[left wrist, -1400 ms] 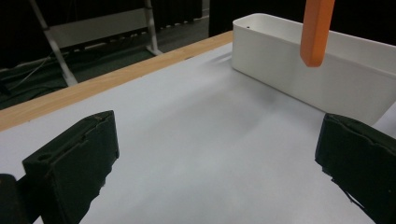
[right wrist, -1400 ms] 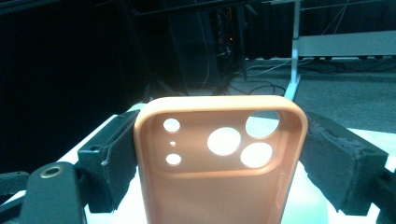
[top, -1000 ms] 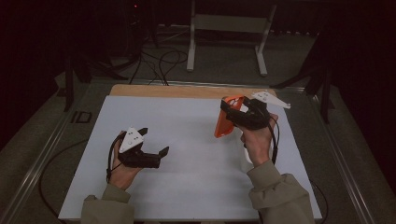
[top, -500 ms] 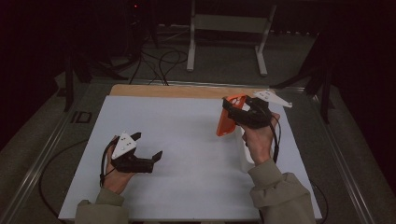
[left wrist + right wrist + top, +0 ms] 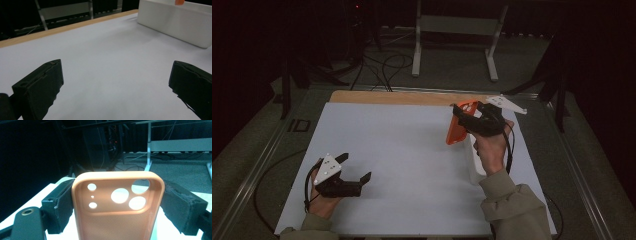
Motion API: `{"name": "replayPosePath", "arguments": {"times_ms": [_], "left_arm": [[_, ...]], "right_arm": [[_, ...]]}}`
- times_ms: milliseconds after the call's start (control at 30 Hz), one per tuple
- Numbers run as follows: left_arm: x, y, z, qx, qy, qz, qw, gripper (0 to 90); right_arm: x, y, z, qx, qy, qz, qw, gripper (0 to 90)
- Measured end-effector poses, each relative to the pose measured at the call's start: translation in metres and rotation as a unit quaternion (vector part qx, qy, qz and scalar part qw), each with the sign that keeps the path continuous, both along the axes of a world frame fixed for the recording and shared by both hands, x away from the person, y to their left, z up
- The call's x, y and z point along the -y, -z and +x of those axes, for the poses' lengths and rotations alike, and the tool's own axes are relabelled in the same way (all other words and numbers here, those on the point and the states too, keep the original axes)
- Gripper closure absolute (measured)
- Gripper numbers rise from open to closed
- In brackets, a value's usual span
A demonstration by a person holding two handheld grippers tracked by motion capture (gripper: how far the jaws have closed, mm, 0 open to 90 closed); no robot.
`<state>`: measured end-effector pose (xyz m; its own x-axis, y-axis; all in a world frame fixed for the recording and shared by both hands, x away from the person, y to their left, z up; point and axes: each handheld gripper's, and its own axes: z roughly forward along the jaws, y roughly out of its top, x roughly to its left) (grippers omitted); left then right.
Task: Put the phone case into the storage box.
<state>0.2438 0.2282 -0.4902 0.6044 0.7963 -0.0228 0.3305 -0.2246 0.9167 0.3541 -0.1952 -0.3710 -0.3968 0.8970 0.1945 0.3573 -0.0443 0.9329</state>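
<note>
An orange phone case (image 5: 456, 129) with camera cut-outs hangs upright over the table's right side. My right gripper (image 5: 463, 117) is shut on it, a jaw against each long edge. In the right gripper view the case (image 5: 117, 205) stands between the two black pads (image 5: 58, 206), with the right gripper (image 5: 117, 220) clamped across it. My left gripper (image 5: 356, 167) rests low over the white table top (image 5: 412, 150) at the near left. It is open with nothing between its jaws, and the left gripper (image 5: 115, 82) has bare white surface in its wide gap.
A long white box (image 5: 175, 22) lies on the right part of the table, below the held case, and the white box (image 5: 475, 162) runs beside the right hand. A wooden strip (image 5: 402, 97) edges the far side. Cables and a metal stand (image 5: 457, 25) sit on the floor beyond.
My left gripper has drawn back toward the near left corner of the table, still open. The right gripper and the orange case have hardly moved.
</note>
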Motion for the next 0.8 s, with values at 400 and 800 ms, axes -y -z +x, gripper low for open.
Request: {"name": "replayPosePath", "arguments": {"times_ms": [400,800], "left_arm": [[-0.013,0.010,-0.017,0.012,-0.011,-0.009,0.9998,0.3],[-0.013,0.012,-0.020,0.016,-0.013,-0.004,0.9998,0.3]], "right_arm": [[0.003,0.000,0.004,0.002,0.003,-0.002,1.0000,16.5],[0.008,0.002,0.009,0.002,0.012,-0.005,0.9999,16.6]]}}
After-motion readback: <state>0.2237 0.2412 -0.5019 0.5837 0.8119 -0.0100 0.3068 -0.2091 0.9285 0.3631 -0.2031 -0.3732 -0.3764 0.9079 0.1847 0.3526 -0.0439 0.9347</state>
